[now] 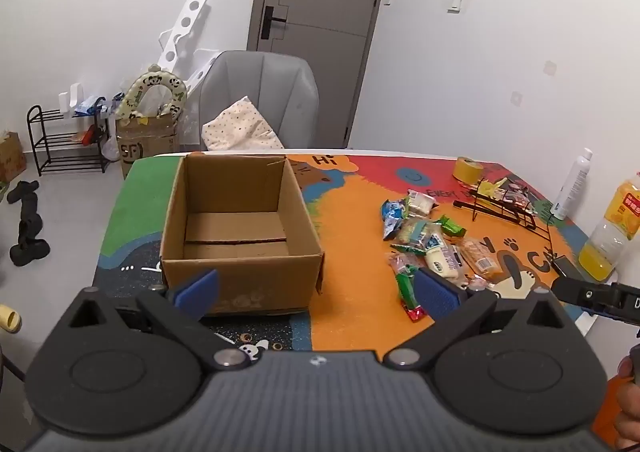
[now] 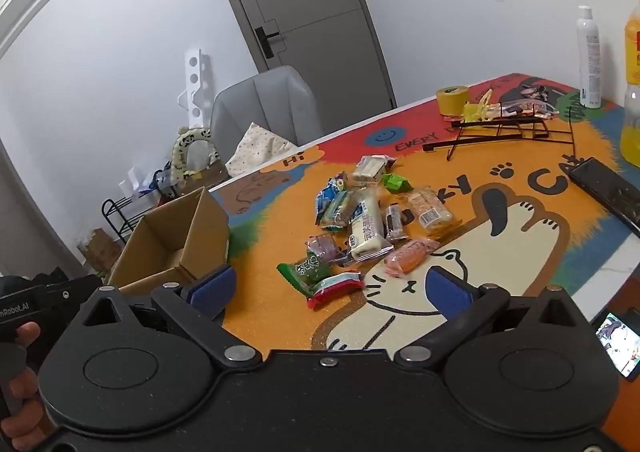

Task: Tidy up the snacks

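An open, empty cardboard box (image 1: 240, 228) stands on the left part of the colourful table mat (image 1: 352, 220). A pile of several wrapped snacks (image 1: 432, 244) lies to its right on the orange area. My left gripper (image 1: 316, 290) hovers open just in front of the box, nothing between its blue pads. In the right wrist view the snack pile (image 2: 368, 220) lies ahead, with a green and red packet (image 2: 320, 276) nearest. My right gripper (image 2: 336, 290) is open and empty, short of the pile. The box (image 2: 176, 244) sits at its left.
A black wire rack (image 2: 500, 132) with small packets, a yellow tape roll (image 2: 452, 98), a white spray bottle (image 2: 588, 56) and a yellow drink bottle (image 2: 634, 84) stand at the far right. A dark phone (image 2: 608, 188) lies near the table's right edge. A grey chair (image 1: 260, 100) stands behind the table.
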Demonstrator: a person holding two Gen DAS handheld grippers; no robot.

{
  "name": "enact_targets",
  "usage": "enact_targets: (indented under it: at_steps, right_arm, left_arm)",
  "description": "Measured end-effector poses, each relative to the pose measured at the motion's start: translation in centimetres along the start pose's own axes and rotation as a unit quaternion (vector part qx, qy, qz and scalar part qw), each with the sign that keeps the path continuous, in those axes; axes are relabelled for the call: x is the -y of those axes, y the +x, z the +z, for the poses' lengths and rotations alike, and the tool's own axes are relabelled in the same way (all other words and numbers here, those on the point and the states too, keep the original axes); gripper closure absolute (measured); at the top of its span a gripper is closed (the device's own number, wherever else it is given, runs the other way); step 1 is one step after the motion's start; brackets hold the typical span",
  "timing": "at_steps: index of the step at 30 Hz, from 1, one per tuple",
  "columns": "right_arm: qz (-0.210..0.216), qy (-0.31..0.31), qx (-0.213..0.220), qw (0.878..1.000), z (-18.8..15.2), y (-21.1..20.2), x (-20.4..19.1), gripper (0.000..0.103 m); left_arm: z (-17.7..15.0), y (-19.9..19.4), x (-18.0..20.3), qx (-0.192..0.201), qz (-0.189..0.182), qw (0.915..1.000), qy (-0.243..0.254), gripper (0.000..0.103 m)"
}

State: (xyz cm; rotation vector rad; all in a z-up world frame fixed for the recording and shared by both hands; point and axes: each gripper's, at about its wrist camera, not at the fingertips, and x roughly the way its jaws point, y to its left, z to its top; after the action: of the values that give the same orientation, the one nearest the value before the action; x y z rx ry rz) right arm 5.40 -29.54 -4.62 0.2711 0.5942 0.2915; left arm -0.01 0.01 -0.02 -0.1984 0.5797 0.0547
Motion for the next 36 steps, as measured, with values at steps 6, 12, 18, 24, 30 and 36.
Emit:
enact_targets:
  at_steps: [6,12,18,24,30,36]
  right_arm:
    - [-0.024,0.015,0.009,1.000,-1.0,-2.5,0.6,0.000]
    - [-0.017,0.013,0.005,1.000,-0.8,-2.1,0.2,0.000]
    - [-0.016,0.008,-0.002,1.000,-1.1,-1.5,0.1,0.000]
    - [-0.006,0.012,-0.007,1.000,-1.0,-1.5,0.0,0.000]
    - [-0.007,0.008,-0.007,1.000,-1.0,-1.5,-0.2,0.000]
    - [-0.008,0.007,-0.009,1.000,-1.0,-1.3,-0.1,0.000]
  left_arm:
    - [-1.0,-1.3,0.7,0.022,-0.008,0.9994,0.026,0.000]
    - [-0.8,-2.0,1.5,0.011,-0.012,0.9992,0.038,0.000]
    - [-0.8,-1.7,1.5,0.003,-0.012,0.9991,0.040,0.000]
    - [-0.9,-1.5,1.1,-0.001,-0.008,0.9995,0.031,0.000]
    - [-1.1,-1.4,0.9,-0.002,-0.008,0.9995,0.029,0.000]
    - [-1.1,-1.4,0.7,-0.002,-0.009,0.9995,0.029,0.000]
